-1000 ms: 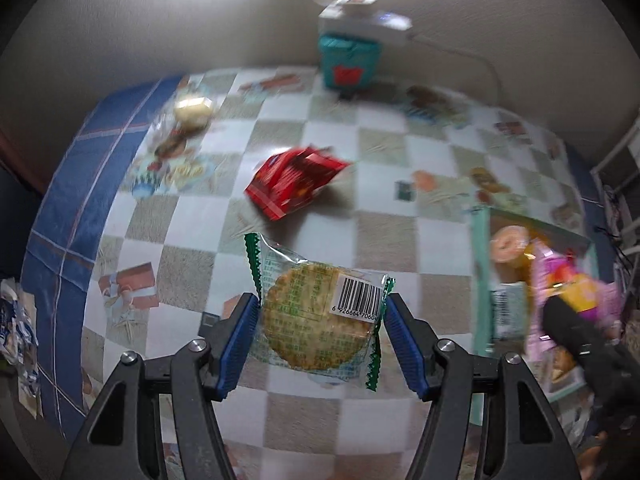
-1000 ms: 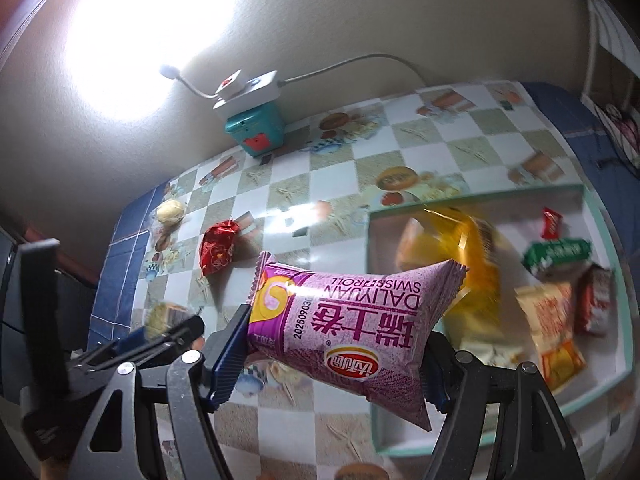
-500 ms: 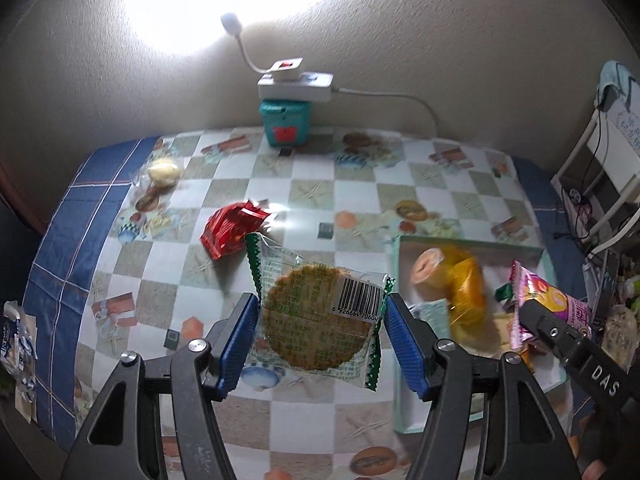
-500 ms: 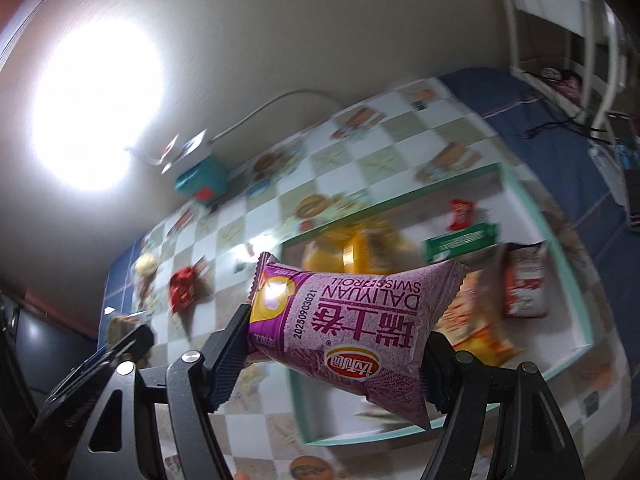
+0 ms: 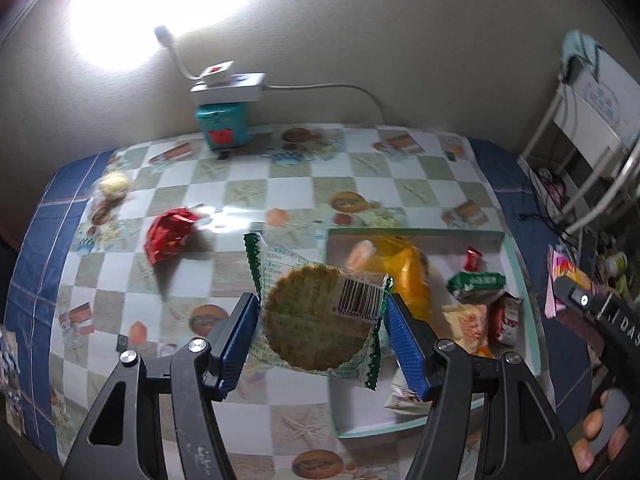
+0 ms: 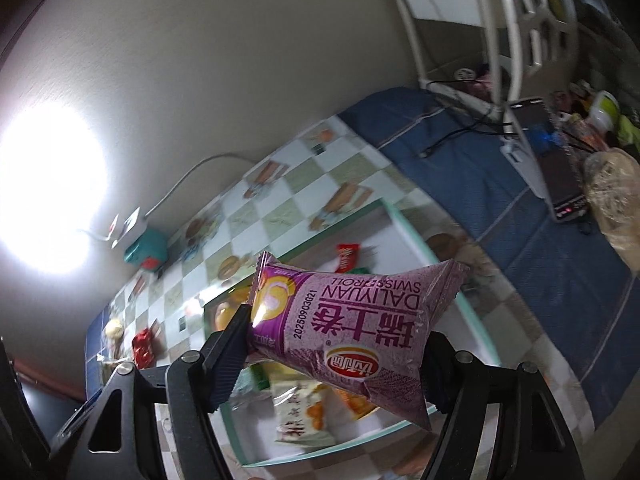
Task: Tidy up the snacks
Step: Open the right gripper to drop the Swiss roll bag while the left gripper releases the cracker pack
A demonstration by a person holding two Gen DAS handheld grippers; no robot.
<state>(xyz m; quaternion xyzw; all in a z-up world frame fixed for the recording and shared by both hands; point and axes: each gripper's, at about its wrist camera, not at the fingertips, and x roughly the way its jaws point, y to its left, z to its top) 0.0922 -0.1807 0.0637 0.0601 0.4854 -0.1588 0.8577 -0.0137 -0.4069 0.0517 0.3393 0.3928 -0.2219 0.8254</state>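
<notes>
My left gripper (image 5: 320, 344) is shut on a round cracker in a clear green-edged wrapper (image 5: 316, 316), held above the table by the left edge of the teal-rimmed tray (image 5: 416, 428). My right gripper (image 6: 336, 356) is shut on a purple Swiss roll packet (image 6: 352, 328), held above the tray (image 6: 476, 320). The tray holds a yellow bag (image 5: 408, 272), a green packet (image 5: 476, 282) and several other snacks. A red packet (image 5: 168, 236) and a pale round snack (image 5: 114, 184) lie on the table at the left.
A teal box with a white power strip (image 5: 224, 120) stands at the back by the wall. The checkered tablecloth (image 5: 360, 184) has blue borders. A white rack (image 6: 500, 20) and a phone (image 6: 556, 168) are off to the right.
Both grippers have risen and pulled back, each holding its snack. The left view swung right over the tray. The right view tilted towards the table's right side.
</notes>
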